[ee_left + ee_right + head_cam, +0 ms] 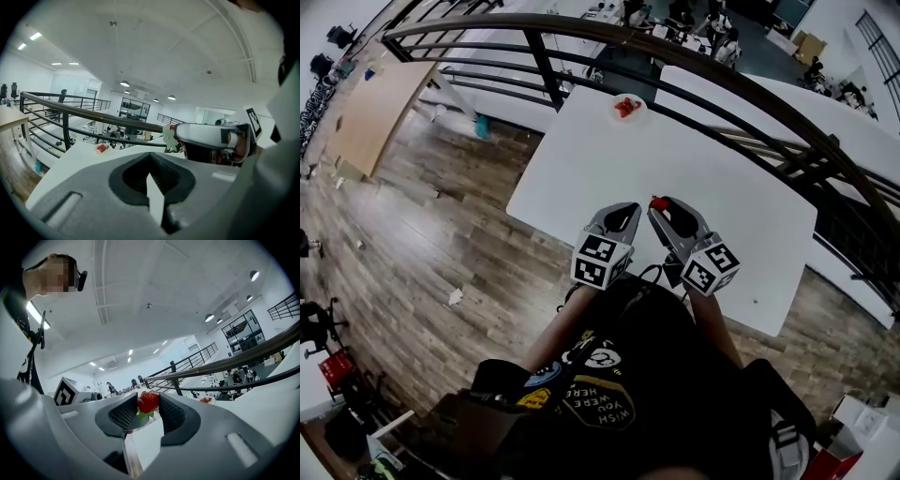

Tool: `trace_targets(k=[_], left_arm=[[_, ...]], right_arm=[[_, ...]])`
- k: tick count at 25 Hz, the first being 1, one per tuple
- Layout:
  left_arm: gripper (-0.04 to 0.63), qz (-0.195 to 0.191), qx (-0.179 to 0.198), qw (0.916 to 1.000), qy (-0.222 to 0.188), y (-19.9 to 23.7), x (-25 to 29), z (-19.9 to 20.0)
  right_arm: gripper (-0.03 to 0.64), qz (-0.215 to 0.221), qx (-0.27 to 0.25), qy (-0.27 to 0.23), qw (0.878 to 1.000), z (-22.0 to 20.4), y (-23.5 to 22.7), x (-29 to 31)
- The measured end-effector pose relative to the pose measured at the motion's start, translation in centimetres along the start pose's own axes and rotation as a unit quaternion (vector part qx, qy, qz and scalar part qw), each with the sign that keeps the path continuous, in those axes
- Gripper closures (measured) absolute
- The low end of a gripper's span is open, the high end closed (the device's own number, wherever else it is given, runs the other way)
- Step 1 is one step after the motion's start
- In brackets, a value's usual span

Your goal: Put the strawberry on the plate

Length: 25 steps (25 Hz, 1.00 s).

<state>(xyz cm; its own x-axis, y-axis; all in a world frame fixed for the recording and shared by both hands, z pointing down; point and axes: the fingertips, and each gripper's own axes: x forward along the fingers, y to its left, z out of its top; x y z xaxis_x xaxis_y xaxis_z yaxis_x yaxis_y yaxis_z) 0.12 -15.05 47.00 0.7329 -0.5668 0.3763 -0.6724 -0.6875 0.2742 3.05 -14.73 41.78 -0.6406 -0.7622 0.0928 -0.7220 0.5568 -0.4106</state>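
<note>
Room lies open across the white table (694, 164): bare top runs from the near edge to the small plate (643, 112), which sits close to the far edge with red fruit on it. Just behind that edge curves a dark metal railing (546, 67). Wooden floor shows off the table's left side.

Both grippers hover side by side over the near edge, tips angled towards each other and nearly meeting, with the person's arms tucked close to the body. The right gripper (661, 208) has its jaws closed part-way onto a red strawberry (148, 402), pinched between the ribbed pads with its green leaves hanging below, well apart from the plate. The left gripper (625, 208) has its jaws brought together with nothing between them.

The dark shirt (609, 394) carries yellow print reading "WISH YOU WERE HERE".
</note>
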Motion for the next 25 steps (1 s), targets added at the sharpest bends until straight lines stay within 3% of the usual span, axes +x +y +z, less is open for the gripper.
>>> trace_targets(k=[7, 14, 25], left_arm=[[0.595, -0.008, -0.023, 0.9997, 0.007, 4.1, -1.5, -1.7], [0.595, -0.029, -0.026, 0.9990, 0.021, 3.2, -0.4, -2.7], [0.595, -0.021, -0.016, 0.9995, 0.014, 3.5, 2.7, 0.3]], right_arm=[[0.471, -0.015, 0.006, 0.009, 1.000, -2.0, 1.4, 3.4], [0.471, -0.032, 0.016, 0.015, 0.999, -2.6, 1.2, 2.8], [0.471, -0.026, 0.015, 0.007, 1.000, -0.1, -2.5, 3.2]])
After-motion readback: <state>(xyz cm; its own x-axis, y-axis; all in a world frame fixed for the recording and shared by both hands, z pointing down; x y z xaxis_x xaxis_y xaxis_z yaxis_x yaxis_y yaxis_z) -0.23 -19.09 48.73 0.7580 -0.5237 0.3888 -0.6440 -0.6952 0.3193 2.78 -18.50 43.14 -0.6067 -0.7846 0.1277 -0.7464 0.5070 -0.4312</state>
